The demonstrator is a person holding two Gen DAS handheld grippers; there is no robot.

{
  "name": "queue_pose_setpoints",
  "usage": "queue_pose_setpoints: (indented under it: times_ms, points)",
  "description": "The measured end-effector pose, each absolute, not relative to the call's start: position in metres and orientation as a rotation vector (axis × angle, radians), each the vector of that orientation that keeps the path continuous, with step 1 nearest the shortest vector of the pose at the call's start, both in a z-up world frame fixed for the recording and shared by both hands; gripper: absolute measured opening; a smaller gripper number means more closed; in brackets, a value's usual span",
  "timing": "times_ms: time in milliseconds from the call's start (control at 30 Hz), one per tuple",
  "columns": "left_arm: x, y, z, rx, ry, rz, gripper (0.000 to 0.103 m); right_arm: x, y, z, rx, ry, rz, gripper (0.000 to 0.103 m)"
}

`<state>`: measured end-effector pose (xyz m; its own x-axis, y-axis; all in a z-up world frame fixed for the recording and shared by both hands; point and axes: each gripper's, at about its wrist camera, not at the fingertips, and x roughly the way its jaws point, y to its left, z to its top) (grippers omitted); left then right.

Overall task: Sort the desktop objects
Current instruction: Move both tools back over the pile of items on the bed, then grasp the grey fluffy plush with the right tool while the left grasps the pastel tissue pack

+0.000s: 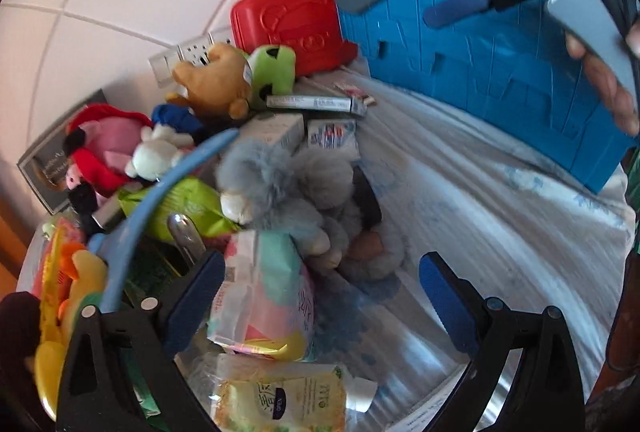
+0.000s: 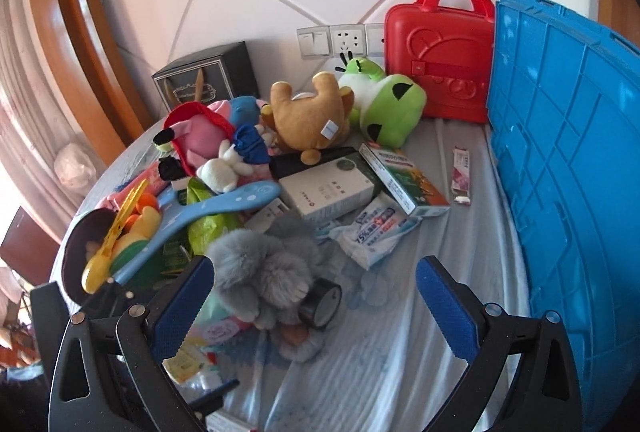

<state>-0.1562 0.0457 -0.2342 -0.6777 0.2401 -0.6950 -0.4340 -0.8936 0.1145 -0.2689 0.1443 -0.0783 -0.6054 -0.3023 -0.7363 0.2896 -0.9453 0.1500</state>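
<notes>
A pile of objects covers the table. A grey furry plush [image 1: 288, 200] [image 2: 264, 272] lies in front, with a roll of black tape [image 2: 320, 302] beside it. My left gripper [image 1: 320, 296] is open and empty, low over a pastel snack packet [image 1: 264, 292]. My right gripper [image 2: 316, 308] is open and empty, its fingers on either side of the grey plush and tape, above them. It also shows at the top of the left wrist view [image 1: 492, 4]. Behind lie a brown bear [image 2: 312, 112], a green frog plush [image 2: 388, 100], medicine boxes [image 2: 332, 188] and a wipes pack [image 2: 372, 228].
A blue plastic crate [image 2: 568, 192] [image 1: 480, 60] stands along the right. A red case [image 2: 440, 56] and a black gift box [image 2: 204, 80] stand at the wall. A blue hanger [image 2: 208, 216] and yellow toys [image 2: 120, 232] lie left. A striped cloth [image 2: 400, 332] covers the table.
</notes>
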Motion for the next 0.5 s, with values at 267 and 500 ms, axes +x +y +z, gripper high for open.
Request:
queue_pose_setpoints:
  times_ms: [267, 500]
  points:
    - [-0.162, 0.045, -0.246, -1.036, 0.377, 2.497, 0.092, -0.296, 0.098, -0.116, 1.259, 0.063, -2.327, 0.096]
    - [-0.157, 0.036, -0.249, -1.032, 0.368, 2.534, 0.092, -0.335, 0.062, -0.169, 1.427, 0.105, -2.204, 0.075]
